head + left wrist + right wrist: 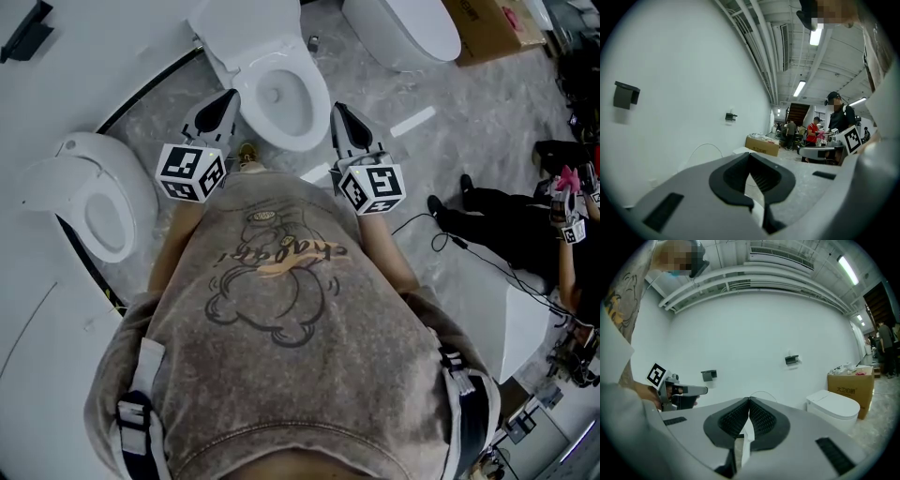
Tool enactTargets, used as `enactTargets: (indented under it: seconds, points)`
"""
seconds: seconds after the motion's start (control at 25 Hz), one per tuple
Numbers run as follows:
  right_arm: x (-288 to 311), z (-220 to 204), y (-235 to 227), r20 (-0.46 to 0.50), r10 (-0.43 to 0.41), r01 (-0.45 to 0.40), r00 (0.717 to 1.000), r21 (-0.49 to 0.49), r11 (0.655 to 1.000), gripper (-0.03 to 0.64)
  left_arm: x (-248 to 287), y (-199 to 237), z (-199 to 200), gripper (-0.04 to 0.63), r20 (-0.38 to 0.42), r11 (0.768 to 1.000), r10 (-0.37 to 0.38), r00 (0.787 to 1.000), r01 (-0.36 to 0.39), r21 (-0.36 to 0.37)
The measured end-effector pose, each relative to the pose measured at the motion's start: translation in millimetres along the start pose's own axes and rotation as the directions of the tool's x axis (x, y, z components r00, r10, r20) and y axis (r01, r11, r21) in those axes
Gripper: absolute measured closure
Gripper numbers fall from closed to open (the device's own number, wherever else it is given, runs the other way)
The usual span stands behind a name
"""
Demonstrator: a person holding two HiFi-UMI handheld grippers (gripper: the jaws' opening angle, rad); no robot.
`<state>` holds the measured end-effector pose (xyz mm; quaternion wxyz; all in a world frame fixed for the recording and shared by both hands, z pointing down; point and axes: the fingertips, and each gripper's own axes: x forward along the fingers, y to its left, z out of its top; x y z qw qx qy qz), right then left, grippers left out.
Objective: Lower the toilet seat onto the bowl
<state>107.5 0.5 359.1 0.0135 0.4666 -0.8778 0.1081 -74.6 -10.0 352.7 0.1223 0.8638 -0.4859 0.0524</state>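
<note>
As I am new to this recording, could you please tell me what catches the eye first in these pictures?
A white toilet stands open straight ahead of the person, at the top centre of the head view. The left tool and the right tool flank it there, both shut with nothing between their jaws. A second toilet, also open, sits at the left.

Bright, even light comes from ceiling tubes (815, 36), with soft shadows on the white wall (754, 329). Both gripper views bulge and turn black at their corners.
</note>
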Motion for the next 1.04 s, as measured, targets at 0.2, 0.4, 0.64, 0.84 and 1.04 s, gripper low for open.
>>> enactTargets:
  seconds: [0.2,0.4,0.64,0.84,1.04]
  points:
    - [-0.1,2.9,-2.7,0.011,-0.017,0.017,1.000,0.016,1.000,0.591,0.3,0.1,-0.2,0.585,-0.007,1.000,0.003,1.000,-0.003,-0.001]
    - [-1.8,-0.6,-4.8,0.003,-0.022,0.022,1.000,0.011,1.000,0.591,0.0,-2.4,-4.0,0.584,-0.013,1.000,0.006,1.000,-0.007,-0.009]
    - [0.1,-0.3,-4.7,0.003,-0.017,0.017,1.000,0.011,1.000,0.591,-0.3,-1.6,-6.3,0.584,-0.021,1.000,0.012,1.000,-0.013,-0.021]
    - [1.4,-2.8,-5.9,-0.001,-0.013,0.013,1.000,0.011,1.000,0.591,-0.2,-2.0,-8.2,0.585,-0.019,0.999,0.017,1.000,-0.017,-0.030]
    - [3.8,-4.6,-5.0,-0.001,-0.013,0.013,1.000,0.010,1.000,0.591,-0.9,0.1,-8.1,0.585,-0.017,0.999,0.023,1.000,-0.023,-0.028]
